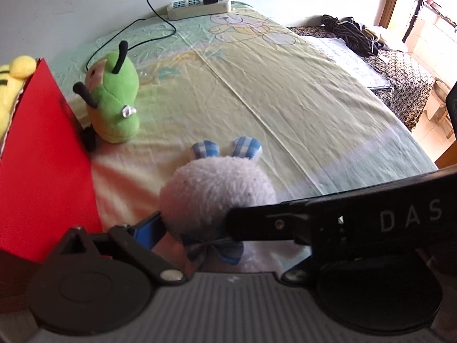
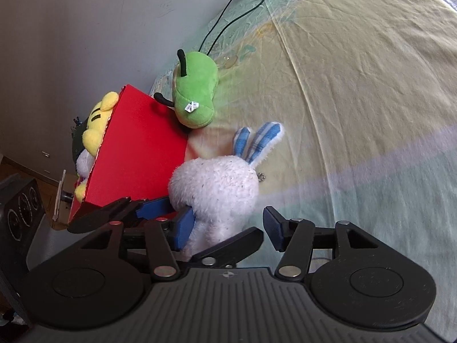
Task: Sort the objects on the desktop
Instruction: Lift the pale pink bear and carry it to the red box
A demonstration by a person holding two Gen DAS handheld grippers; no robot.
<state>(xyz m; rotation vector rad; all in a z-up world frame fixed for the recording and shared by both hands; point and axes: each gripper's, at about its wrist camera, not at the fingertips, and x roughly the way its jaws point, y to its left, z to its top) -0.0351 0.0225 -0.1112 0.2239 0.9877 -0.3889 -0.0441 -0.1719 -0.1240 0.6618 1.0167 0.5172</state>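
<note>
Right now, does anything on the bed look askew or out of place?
The green plush toy lies toppled on its side against the red box. A black cable trails loose across the sheet. Nothing looks spilled or damaged.

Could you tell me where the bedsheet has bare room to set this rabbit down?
Free: the sheet right of the green plush, from the white rabbit to the power strip. Crowded: by the red box, where both toys sit close.
</note>
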